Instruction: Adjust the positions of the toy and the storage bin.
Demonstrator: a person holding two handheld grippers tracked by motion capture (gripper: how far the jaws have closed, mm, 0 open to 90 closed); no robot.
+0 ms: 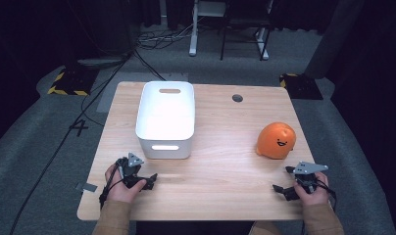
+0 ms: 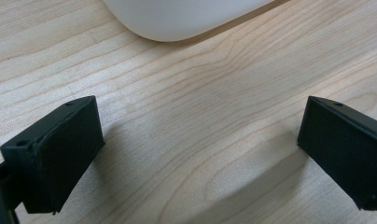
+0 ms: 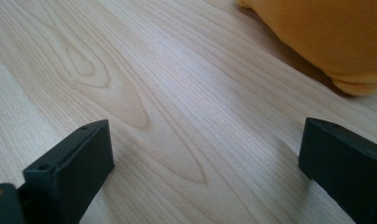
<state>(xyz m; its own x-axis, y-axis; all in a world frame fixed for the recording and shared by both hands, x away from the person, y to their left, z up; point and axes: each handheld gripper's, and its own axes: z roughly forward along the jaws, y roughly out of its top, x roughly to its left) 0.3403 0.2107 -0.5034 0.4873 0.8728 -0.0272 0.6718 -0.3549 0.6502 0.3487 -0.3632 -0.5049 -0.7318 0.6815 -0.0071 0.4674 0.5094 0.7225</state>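
Left gripper: nearest the camera at the table's near-left edge, held in the person's left hand; jaws spread wide with bare wood between them and nothing gripped.
Right gripper: at the near-right edge, held in the person's right hand; jaws likewise wide apart, empty, low over the wood.
Orange toy: a rounded soft figure with a smiling face, resting on the right side of the table, just beyond the right gripper and not touching it; in the right gripper view its orange underside sits at the upper right, beyond the jaw tips.
White bin: a rectangular tub with handle slots, standing upright on the left half of the table, just beyond the left gripper; its rounded lower corner shows at the top of the left gripper view, apart from the jaws.
Table: light wood, with a small dark round hole near the far edge.
Gap between things: toy and bin stand well apart, with open wood between them.
Floor: grey carpet with black cables trailing at the left.
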